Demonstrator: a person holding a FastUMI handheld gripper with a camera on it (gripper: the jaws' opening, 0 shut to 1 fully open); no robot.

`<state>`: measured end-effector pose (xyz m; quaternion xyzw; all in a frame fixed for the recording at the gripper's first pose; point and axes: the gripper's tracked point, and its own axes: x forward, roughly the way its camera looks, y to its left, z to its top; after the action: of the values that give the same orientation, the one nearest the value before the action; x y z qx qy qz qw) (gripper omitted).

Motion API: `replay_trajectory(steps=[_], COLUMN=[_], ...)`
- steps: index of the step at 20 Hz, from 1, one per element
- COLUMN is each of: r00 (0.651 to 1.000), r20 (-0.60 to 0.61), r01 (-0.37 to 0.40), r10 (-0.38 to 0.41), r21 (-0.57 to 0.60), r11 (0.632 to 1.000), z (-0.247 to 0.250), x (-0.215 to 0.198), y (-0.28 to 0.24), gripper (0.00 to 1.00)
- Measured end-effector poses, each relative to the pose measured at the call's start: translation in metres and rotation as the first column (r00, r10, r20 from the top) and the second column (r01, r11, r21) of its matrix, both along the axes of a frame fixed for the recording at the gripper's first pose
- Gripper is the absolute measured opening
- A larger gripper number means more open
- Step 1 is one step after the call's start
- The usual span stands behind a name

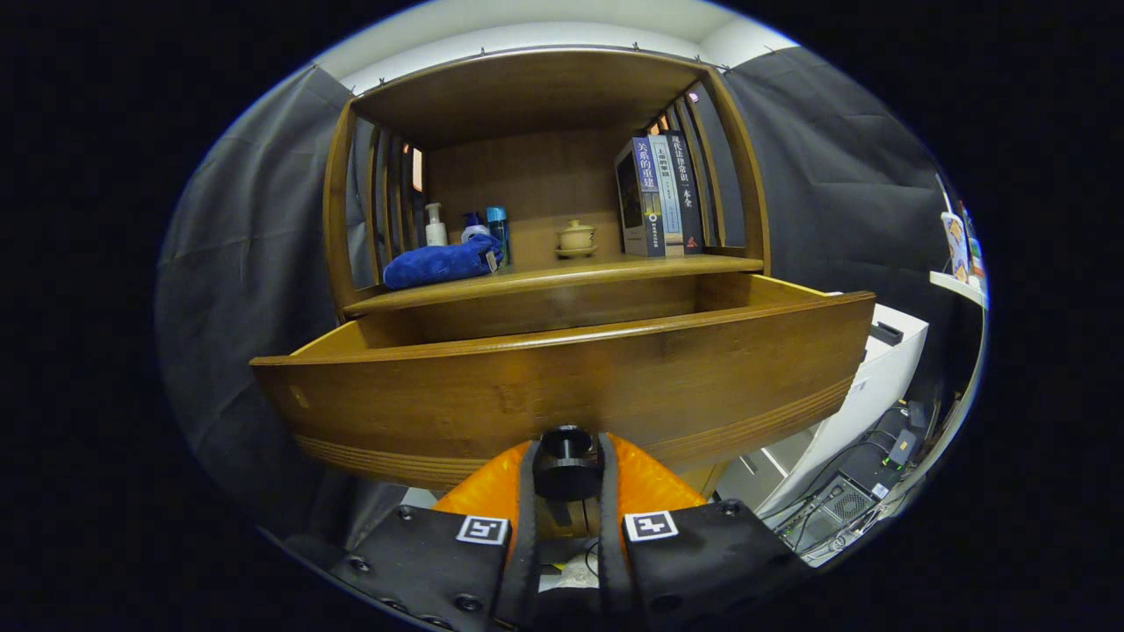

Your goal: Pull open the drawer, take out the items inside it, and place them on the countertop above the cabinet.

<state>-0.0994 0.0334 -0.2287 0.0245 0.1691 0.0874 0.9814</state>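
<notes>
wooden drawer (571,386) pulled out, its dark round knob (565,463) pinched in the tongs (566,478).

the drawer front is a wide plank of brown wood with fine grooves along its lower edge; what lies inside cannot be seen from here. the tongs are nearly closed, both fingers pressing on the 1 knob, which sits right between them, the drawer front just beyond. above, on the table (562,279) of the cabinet: 1 blue cloth (439,262), 3 bottles (465,226), 1 lidded cup (577,237) and 3 upright books (660,195).
</notes>
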Motion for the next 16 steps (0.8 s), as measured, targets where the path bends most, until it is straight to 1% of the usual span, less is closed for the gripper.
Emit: replay_trajectory(steps=[4,9,11,13,16], r00=[1.000,1.000,0.999,0.999,0.998], r20=[-0.010,-0.013,-0.033,-0.025,0.020], r01=[0.002,0.009,0.003,0.028,0.051], r10=[-0.002,-0.009,-0.003,-0.028,-0.052], r21=[0.009,0.019,0.010,0.018,0.027], r11=[1.000,1.000,1.000,0.999,0.998], z=[-0.002,-0.002,-0.004,0.006,0.044], x=[-0.017,-0.018,-0.017,-0.015,-0.008], y=[-0.003,-0.003,-0.002,-0.008,-0.012], gripper=[0.35,0.35,0.43,0.51,1.00])
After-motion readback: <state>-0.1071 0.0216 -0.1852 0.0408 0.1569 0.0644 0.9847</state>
